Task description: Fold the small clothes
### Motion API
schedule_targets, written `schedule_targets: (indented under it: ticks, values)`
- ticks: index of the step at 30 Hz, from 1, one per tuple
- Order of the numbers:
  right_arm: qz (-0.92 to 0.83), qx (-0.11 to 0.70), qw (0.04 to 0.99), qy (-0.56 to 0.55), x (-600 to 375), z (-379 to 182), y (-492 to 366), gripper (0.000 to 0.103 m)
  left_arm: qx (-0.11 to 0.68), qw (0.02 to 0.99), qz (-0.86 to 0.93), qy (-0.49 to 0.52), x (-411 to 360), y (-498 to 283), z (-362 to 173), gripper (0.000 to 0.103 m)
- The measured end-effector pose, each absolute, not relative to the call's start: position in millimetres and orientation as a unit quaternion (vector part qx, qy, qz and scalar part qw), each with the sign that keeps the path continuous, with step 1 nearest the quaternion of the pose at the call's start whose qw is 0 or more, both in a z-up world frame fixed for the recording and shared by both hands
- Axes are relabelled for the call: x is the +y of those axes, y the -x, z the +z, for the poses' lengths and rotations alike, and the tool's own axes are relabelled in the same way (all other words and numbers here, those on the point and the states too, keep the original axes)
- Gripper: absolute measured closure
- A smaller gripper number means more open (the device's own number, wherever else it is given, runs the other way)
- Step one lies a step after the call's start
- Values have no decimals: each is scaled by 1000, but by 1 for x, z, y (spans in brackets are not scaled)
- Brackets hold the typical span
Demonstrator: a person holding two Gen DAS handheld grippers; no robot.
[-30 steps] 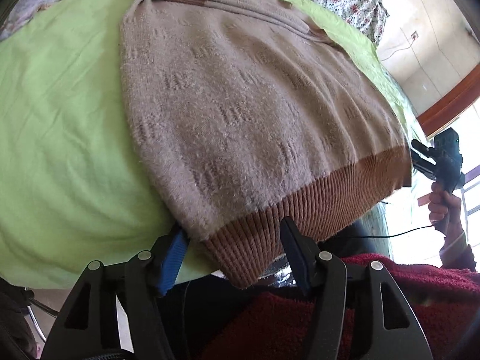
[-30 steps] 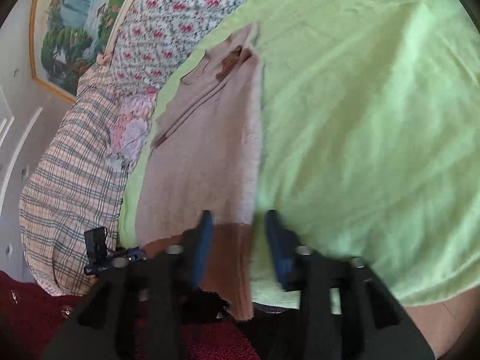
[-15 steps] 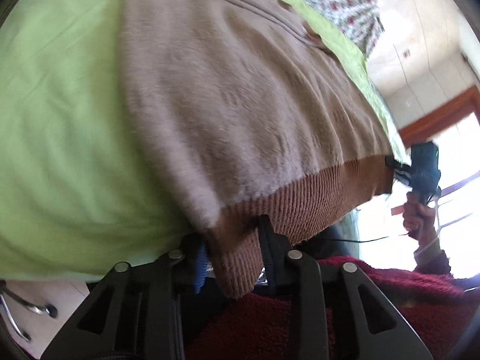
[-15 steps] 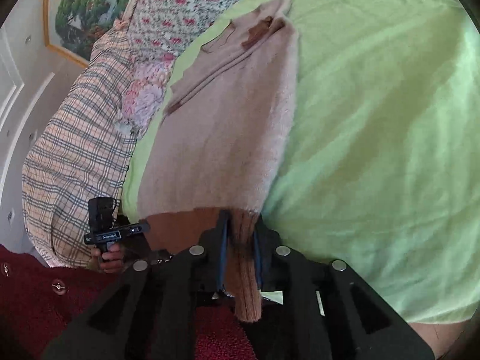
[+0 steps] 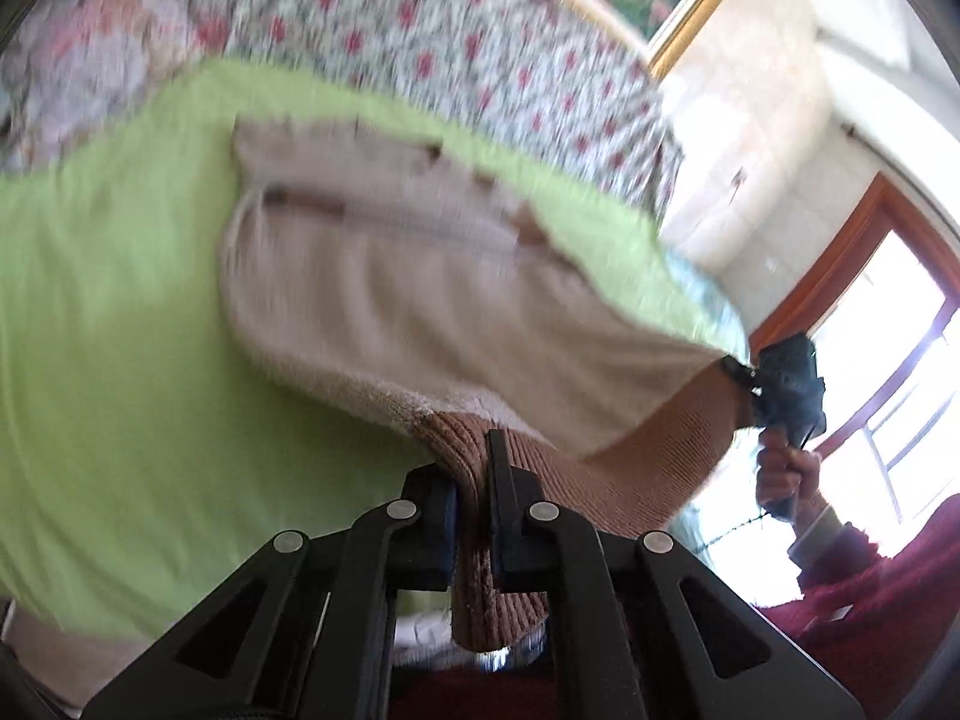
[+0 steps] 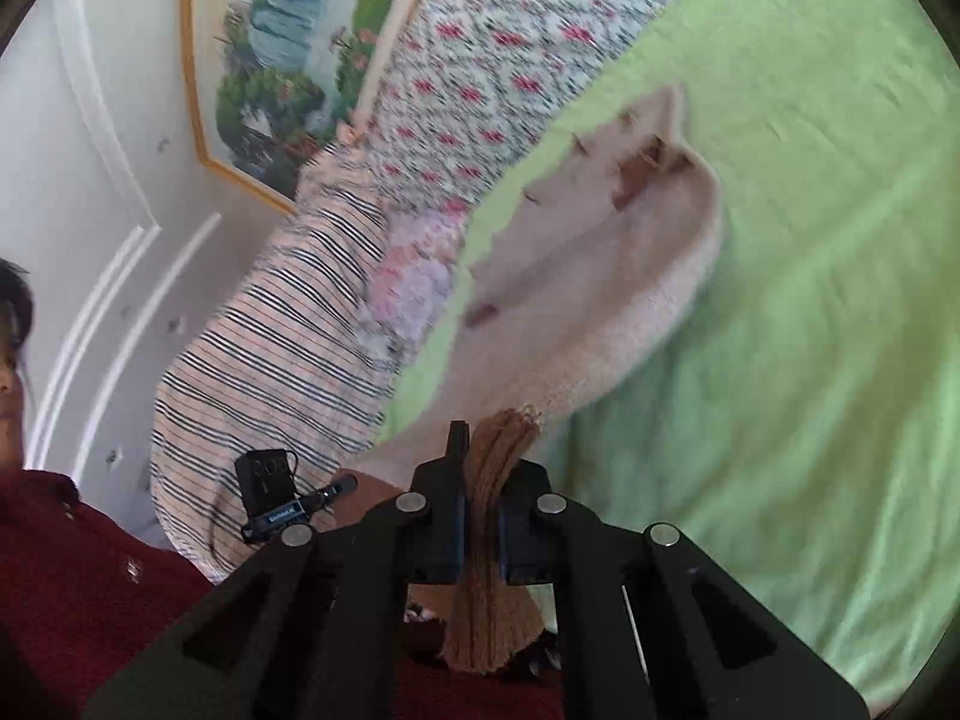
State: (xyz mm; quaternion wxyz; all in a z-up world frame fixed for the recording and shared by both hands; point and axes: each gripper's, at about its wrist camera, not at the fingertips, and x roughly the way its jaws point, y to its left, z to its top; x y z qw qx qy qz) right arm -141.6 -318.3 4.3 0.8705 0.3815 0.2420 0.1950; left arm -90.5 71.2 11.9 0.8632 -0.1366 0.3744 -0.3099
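Note:
A fuzzy beige sweater [image 5: 384, 276] with a brown ribbed hem [image 5: 654, 438] lies on the green bedsheet [image 5: 120, 360]. My left gripper [image 5: 471, 480] is shut on one corner of the hem, which is lifted off the bed. My right gripper [image 6: 480, 474] is shut on the other hem corner [image 6: 495, 540]; the sweater [image 6: 600, 300] stretches away from it over the sheet [image 6: 810, 300]. In the left wrist view the right gripper [image 5: 780, 384] shows at the far end of the hem. The left gripper [image 6: 270, 498] shows in the right wrist view.
A floral pillow [image 5: 450, 48] and a striped blanket [image 6: 288, 360] lie at the head of the bed. A framed picture [image 6: 282, 36] hangs on the wall. A window [image 5: 900, 372] is at the right. The person's red clothing [image 6: 78, 570] is close below.
Both grippers have closed on the hem corners and lifted them off the bed. The hem is now raised and the views tilt up toward the pillows.

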Motion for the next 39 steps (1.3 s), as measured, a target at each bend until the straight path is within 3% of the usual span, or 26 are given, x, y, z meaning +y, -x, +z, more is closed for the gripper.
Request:
schedule_targets:
  ticks: [7, 14, 19, 29, 32, 35, 36, 39]
  values:
    - [163, 195, 895, -368, -353, 44, 47, 95, 306, 901, -269, 147, 80, 4, 43, 98]
    - [95, 213, 913, -336, -380, 62, -67, 95, 286, 917, -227, 161, 81, -126, 59, 98]
    - [48, 242, 906, -345, -408, 41, -131, 95, 307, 917, -205, 153, 74, -209, 46, 98]
    - [-17, 332, 880, -338, -424, -15, -192, 92, 401, 892, -163, 129, 68, -289, -30, 94]
    - [-19, 311, 887, -341, -422, -4, -171, 84, 410, 883, -177, 147, 73, -277, -34, 88]
    - [3, 276, 911, -306, -402, 20, -141, 66, 401, 881, -207, 144, 67, -242, -23, 66]
    - [27, 272, 919, -285, -388, 26, -134, 66, 396, 879, -222, 143, 60, -230, -21, 59]
    - [113, 323, 913, -220, -339, 23, -137, 66, 402, 865, -277, 116, 18, -206, -24, 57]
